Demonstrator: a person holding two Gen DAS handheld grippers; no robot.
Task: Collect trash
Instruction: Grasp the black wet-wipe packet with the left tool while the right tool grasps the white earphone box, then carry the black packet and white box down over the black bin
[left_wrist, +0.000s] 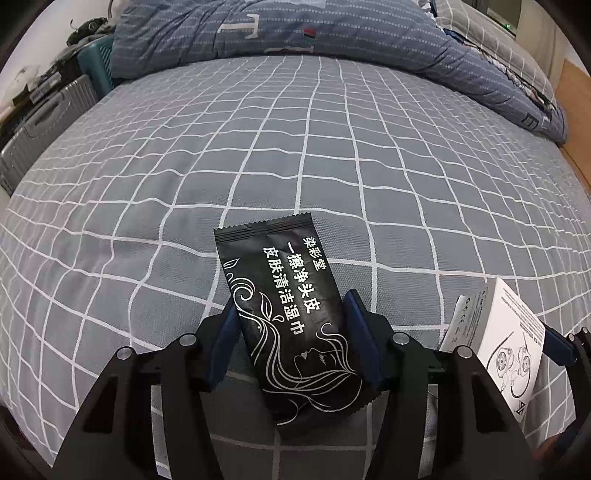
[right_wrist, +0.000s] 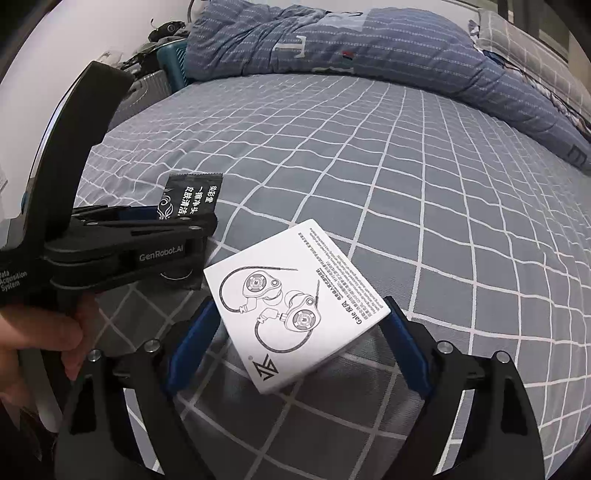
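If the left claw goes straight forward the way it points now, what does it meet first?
The left claw already grips the black wipe packet. Ahead lies only checked bedsheet, then the blue quilt at the far end. Depth is unclear; the sheet probably comes first.

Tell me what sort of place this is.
Most likely a bedroom: a bed with a grey checked sheet, a rumpled blue quilt at its far end, and suitcases standing beside it.
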